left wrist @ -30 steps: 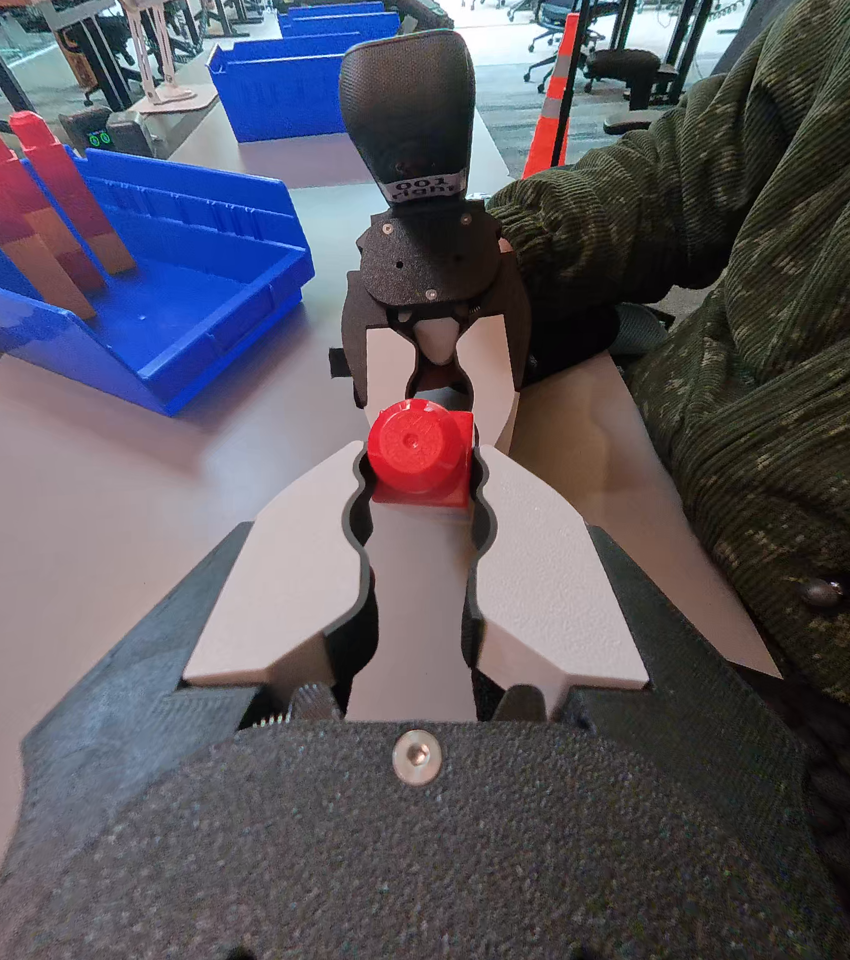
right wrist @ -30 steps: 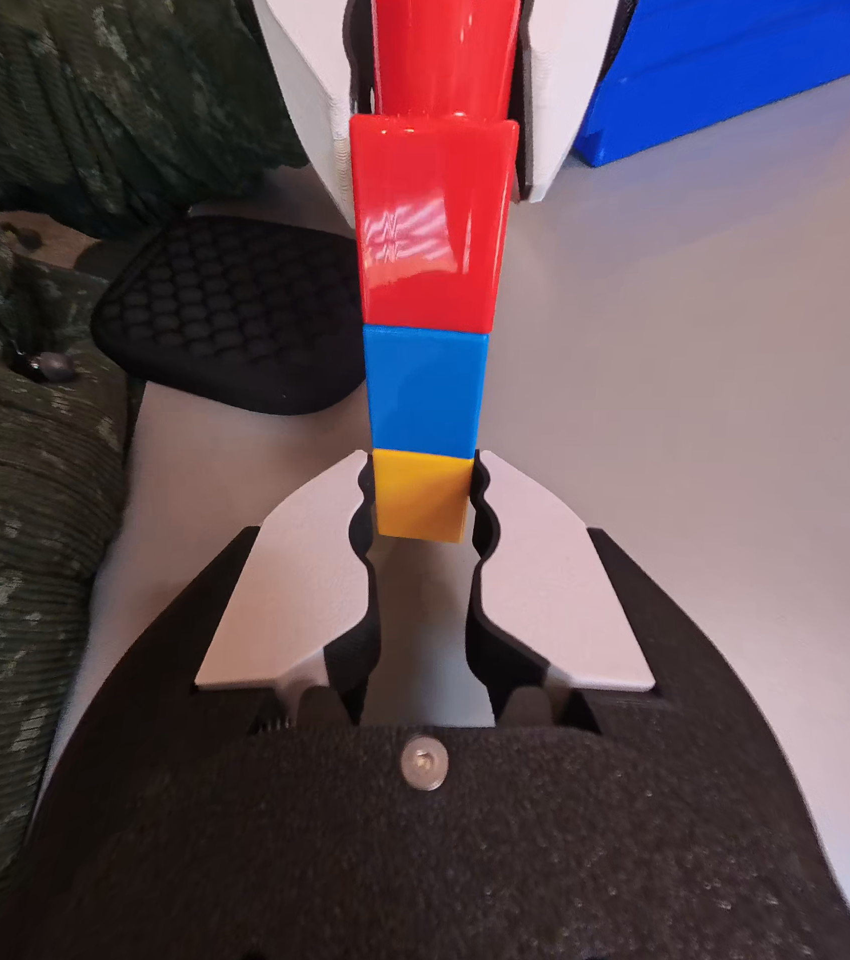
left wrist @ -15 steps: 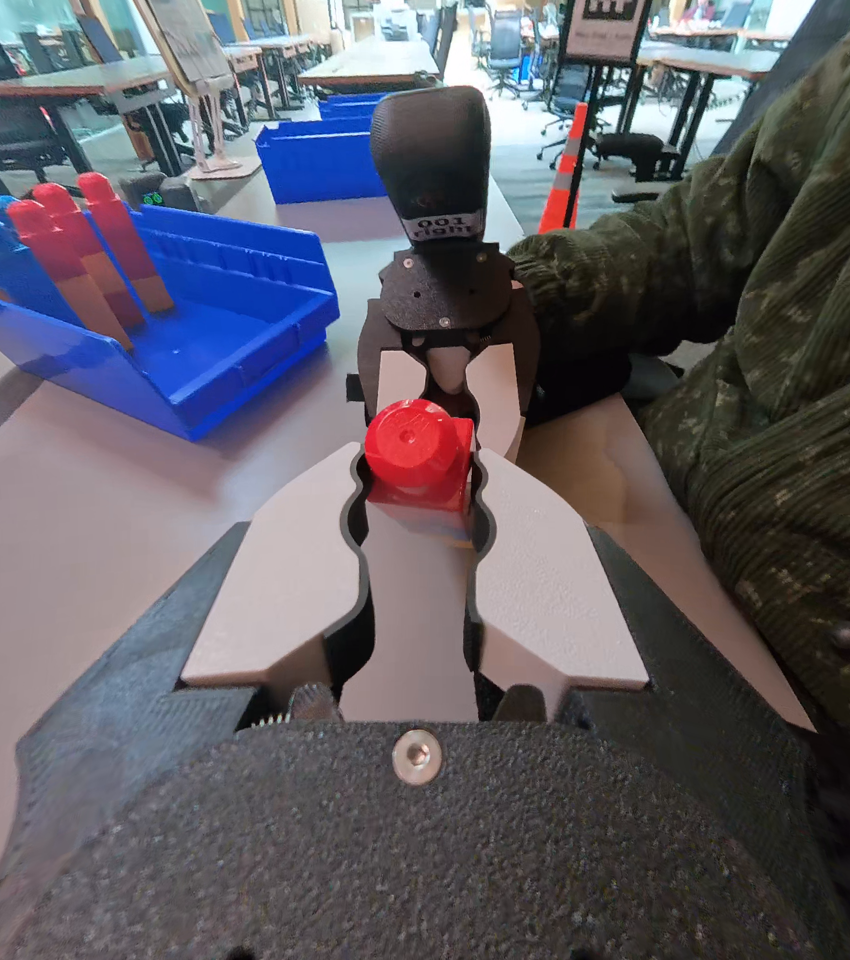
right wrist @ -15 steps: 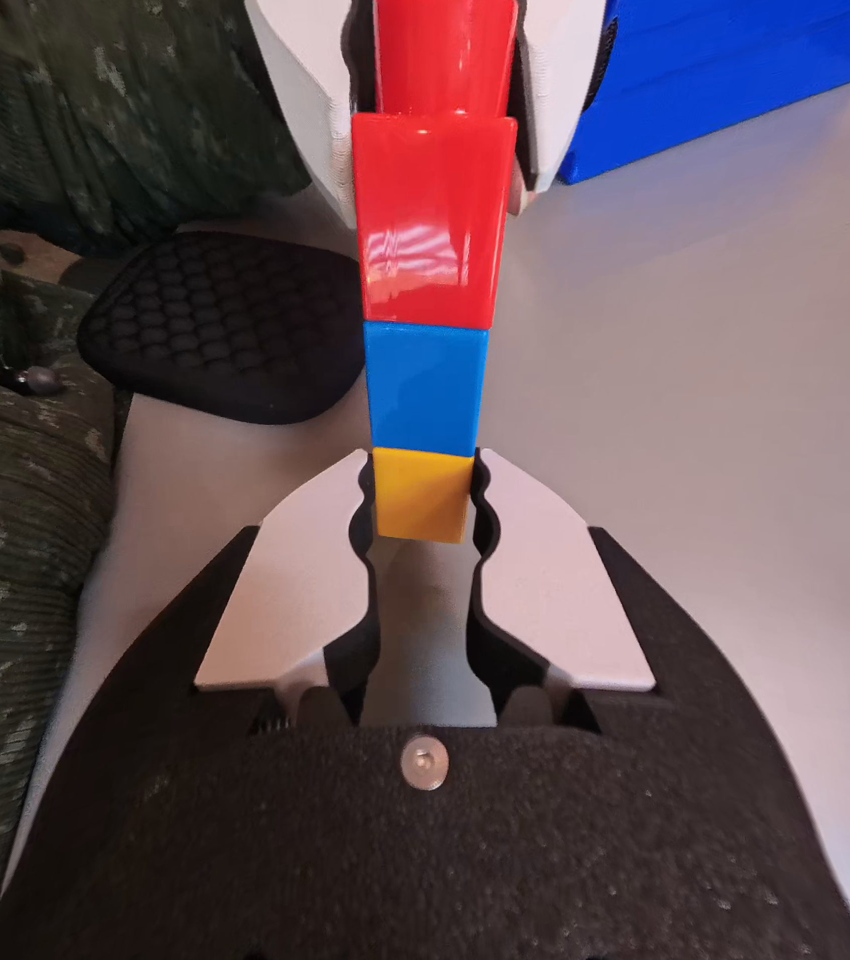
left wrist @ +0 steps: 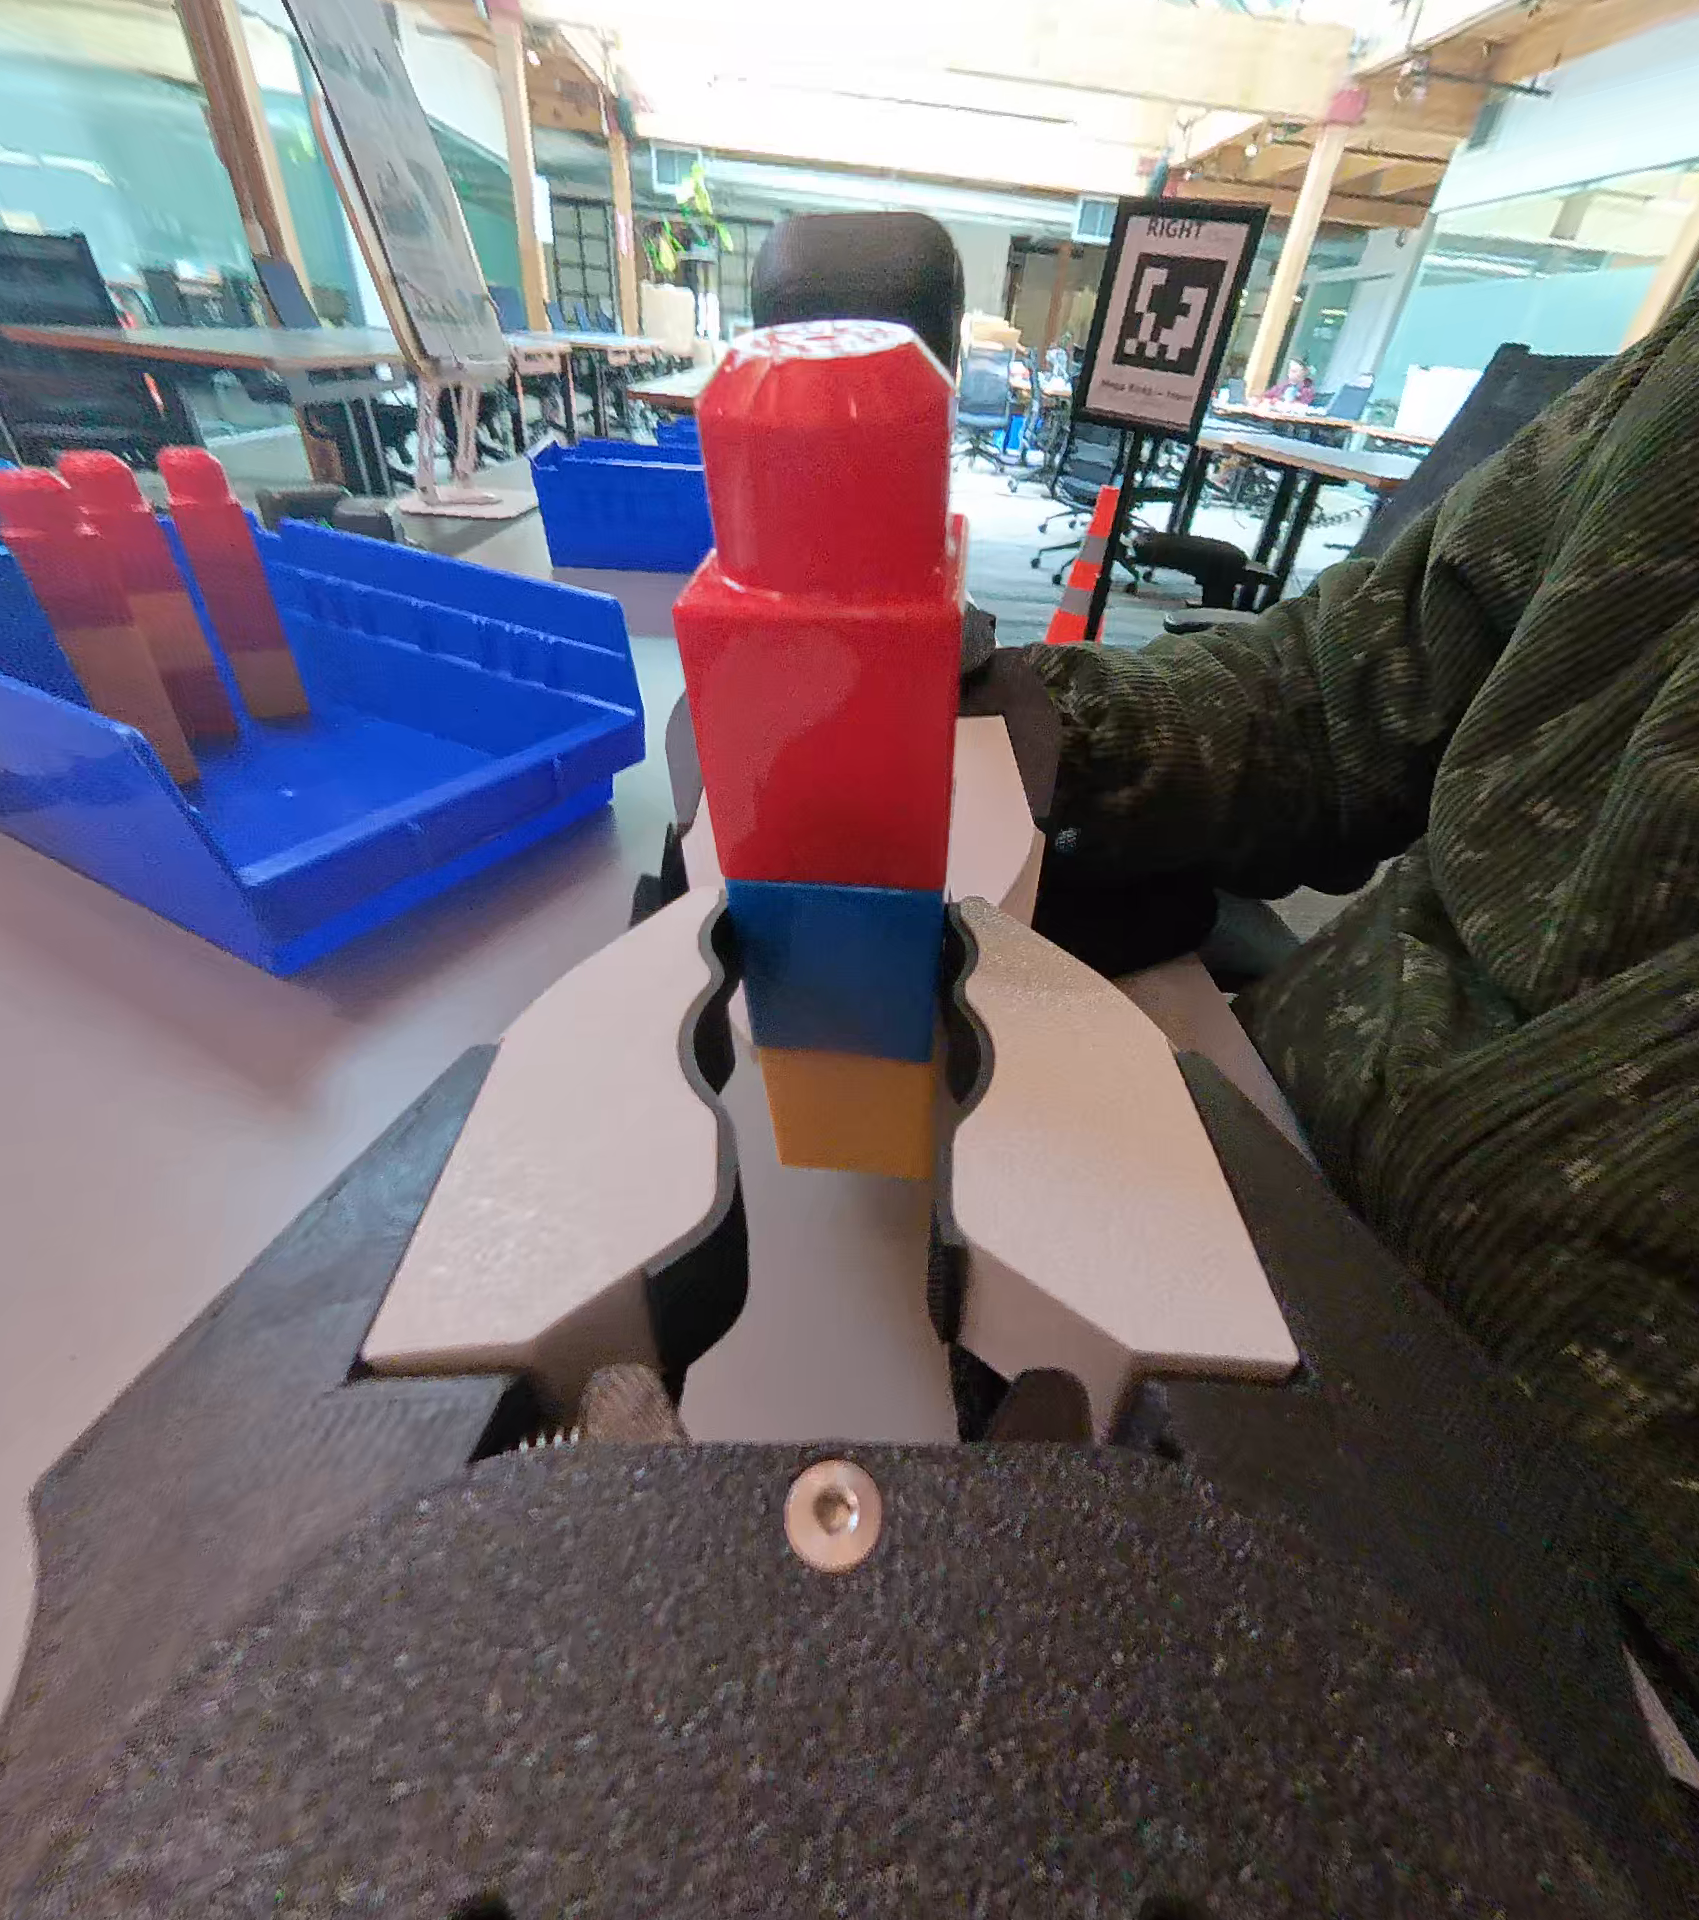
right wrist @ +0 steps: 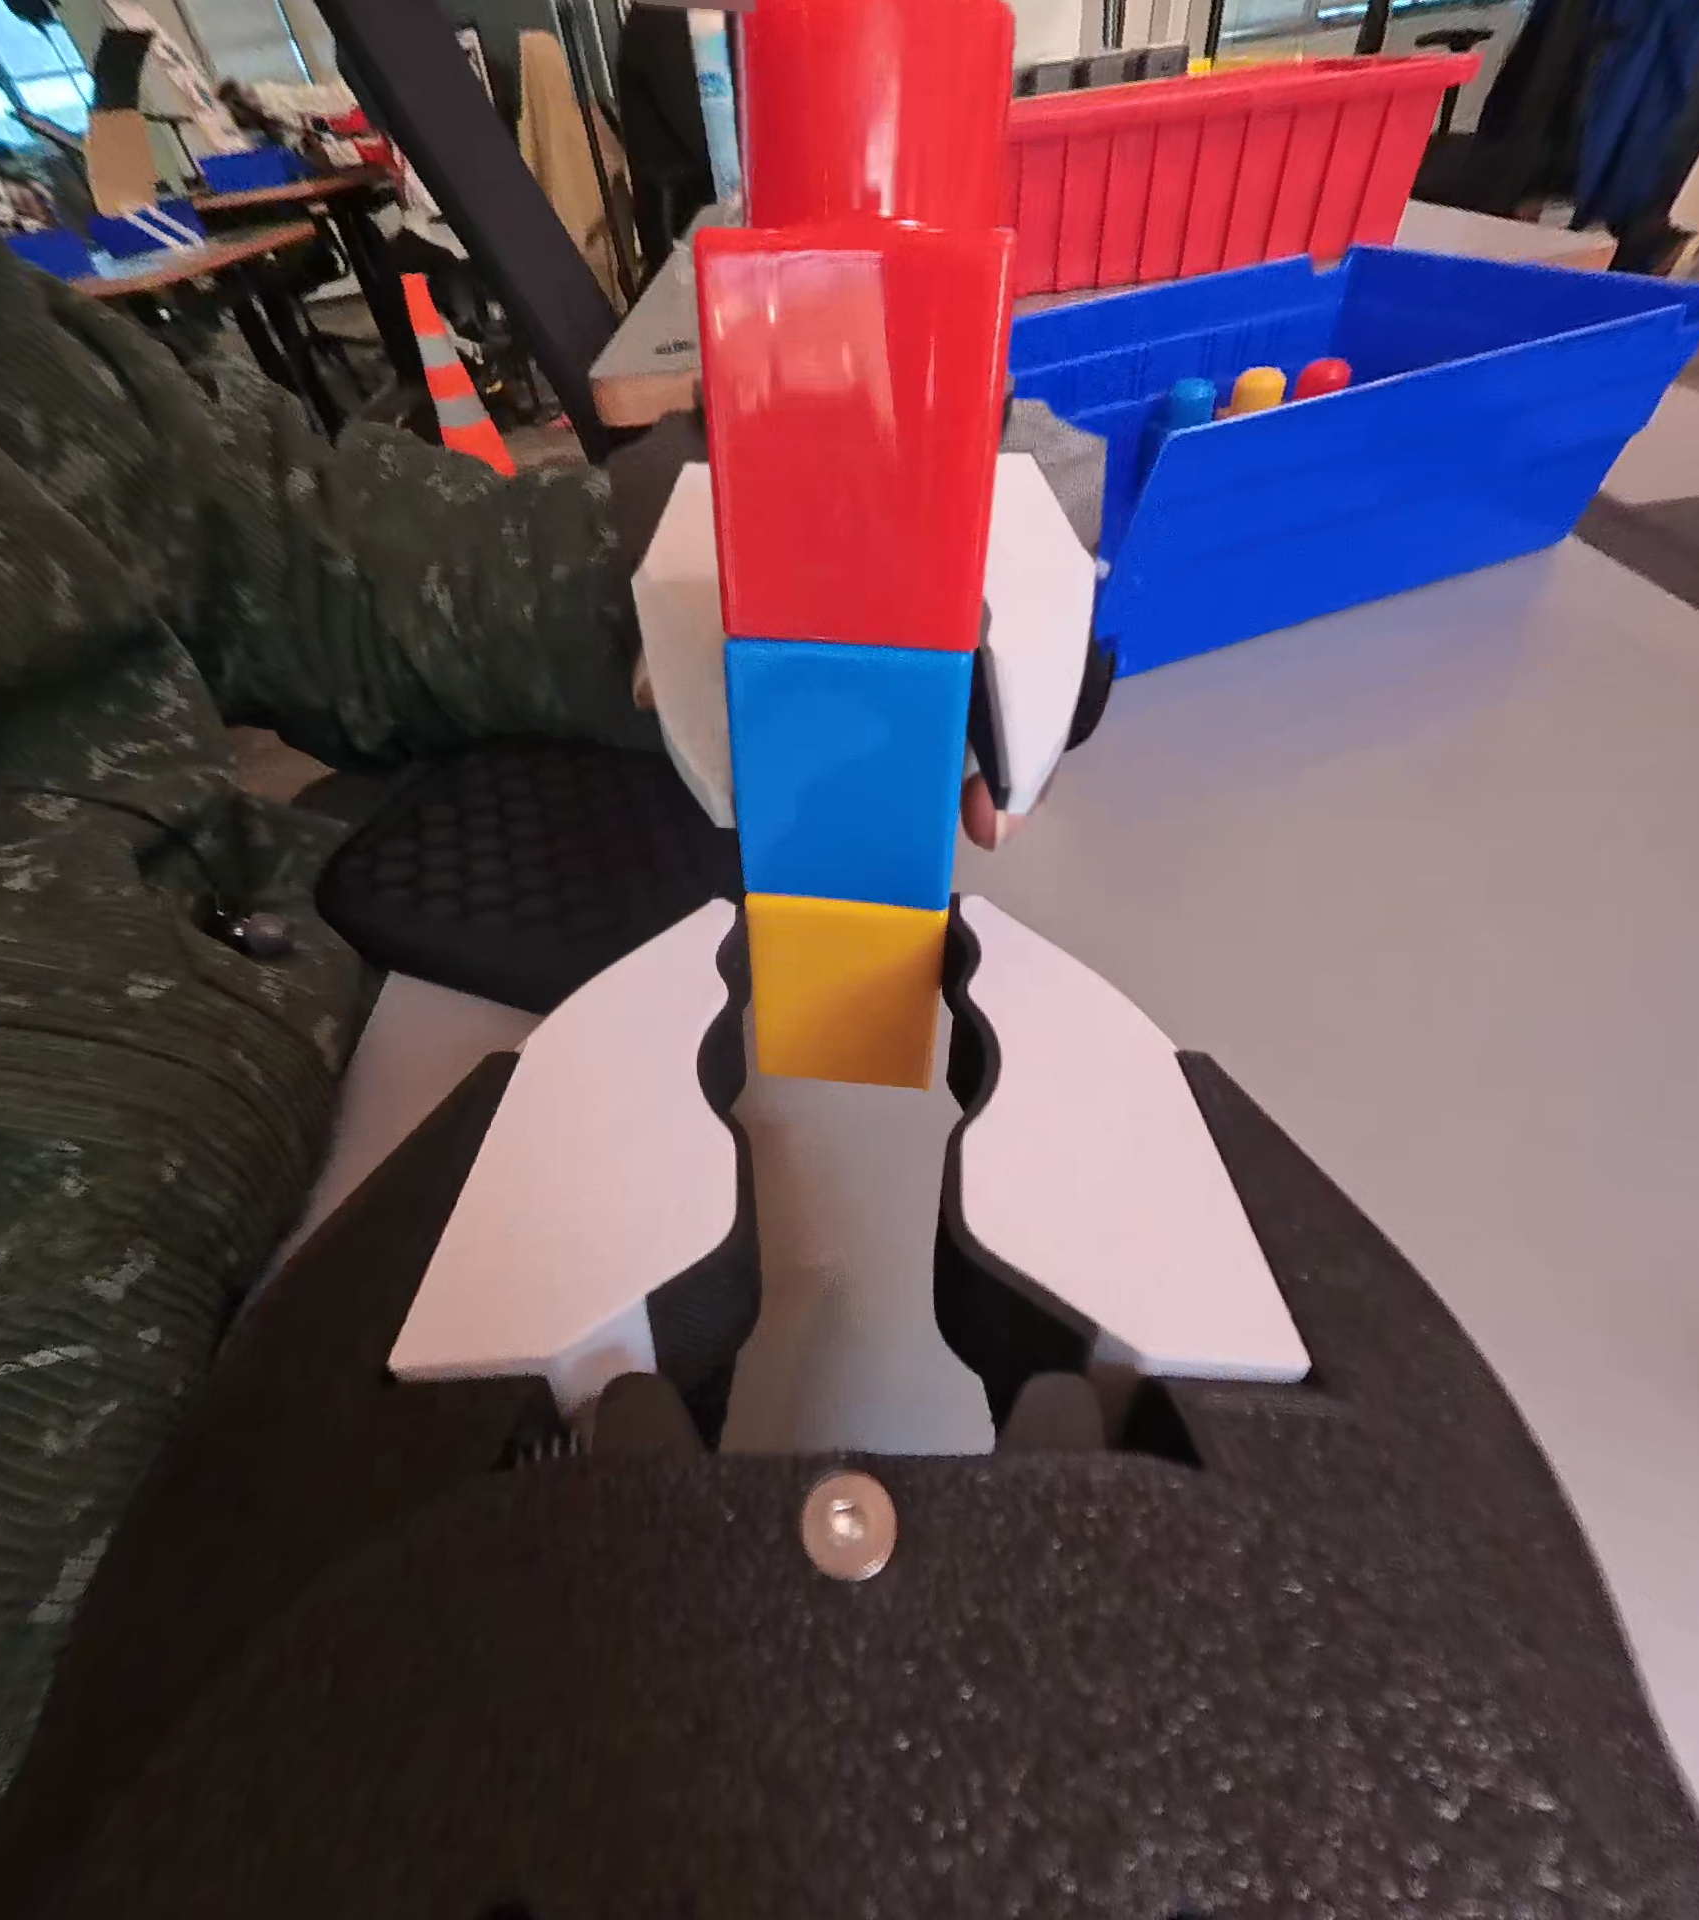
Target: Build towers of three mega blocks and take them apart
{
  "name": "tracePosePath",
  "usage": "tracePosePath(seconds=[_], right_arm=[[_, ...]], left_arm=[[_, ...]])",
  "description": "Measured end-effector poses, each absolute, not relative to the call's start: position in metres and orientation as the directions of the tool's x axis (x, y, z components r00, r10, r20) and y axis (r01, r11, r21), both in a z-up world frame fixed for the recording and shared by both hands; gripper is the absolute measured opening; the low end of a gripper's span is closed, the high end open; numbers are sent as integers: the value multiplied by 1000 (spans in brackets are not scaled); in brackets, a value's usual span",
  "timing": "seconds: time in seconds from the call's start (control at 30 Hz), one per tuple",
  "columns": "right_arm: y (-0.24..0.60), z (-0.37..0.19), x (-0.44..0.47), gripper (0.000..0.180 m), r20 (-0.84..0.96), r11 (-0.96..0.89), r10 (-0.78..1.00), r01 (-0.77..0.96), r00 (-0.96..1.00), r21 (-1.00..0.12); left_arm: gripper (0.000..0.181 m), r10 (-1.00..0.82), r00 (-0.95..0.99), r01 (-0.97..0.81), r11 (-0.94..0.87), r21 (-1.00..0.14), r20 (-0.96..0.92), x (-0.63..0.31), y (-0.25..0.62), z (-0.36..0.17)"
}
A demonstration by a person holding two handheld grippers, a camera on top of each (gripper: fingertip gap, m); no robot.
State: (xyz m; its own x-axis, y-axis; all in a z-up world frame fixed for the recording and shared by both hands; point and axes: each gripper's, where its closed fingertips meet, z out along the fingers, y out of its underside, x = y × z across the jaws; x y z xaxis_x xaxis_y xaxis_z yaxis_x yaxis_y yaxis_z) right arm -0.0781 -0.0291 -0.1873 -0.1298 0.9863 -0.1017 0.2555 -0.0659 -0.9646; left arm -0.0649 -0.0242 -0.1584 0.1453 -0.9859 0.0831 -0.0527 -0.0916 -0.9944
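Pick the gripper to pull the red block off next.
Left, probably: left gripper clamps the blue block just under the red block; right gripper anchors the yellow block at the bottom.

Tower [left wrist: 829,831]: three blocks are stacked upright, above the table [left wrist: 97,1091].
Left gripper [left wrist: 834,935]: the tower's middle block is clasped between its fingers.
Right gripper [right wrist: 845,966]: placed opposite, across the tower; the bottom block is clasped between its fingers.
Bin [left wrist: 429,790]: set on the table, left of the tower in the left wrist view, well apart.
Stacks [left wrist: 128,603]: leaned inside the bin, at its far-left end.
Sleeve [left wrist: 1447,727]: stretched in from the right of the tower.
Sign stand [left wrist: 1172,312] and cone [left wrist: 1079,582]: placed on the floor, behind and right of the tower.
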Motion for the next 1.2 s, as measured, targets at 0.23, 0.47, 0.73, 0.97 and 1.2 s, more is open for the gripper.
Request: tracePosePath(seconds=[0.23, 0.47, 0.73, 0.97, 1.2], right_arm=[[-10, -184, -70, 49, -109, -90, 993, 272, -55, -958], [-7, -167, -63, 50, -9, -1, 999, 229, -32, -973], [-7, -145, -55, 29, 67, 68, 998, 210, -16, -975], [118, -73, 38, 29, 164, 26, 894, 317, 418, -948], [276, -118, 146, 29, 150, -329, 704, 505, 695, -798]], left_arm=[[37, -962, 270, -368, -72, -927, -32, -84, -5, -191], [37, -955, 244, -632, -22, -775, -171, -88, -6, -234], [48, -918, 327, -509, 28, -860, -224, -87, 8, -206], [7, -769, 628, -123, 48, -991, -115, -140, 54, -141], [0, -646, 756, -52, 104, -993, -107, -174, 68, -120]])
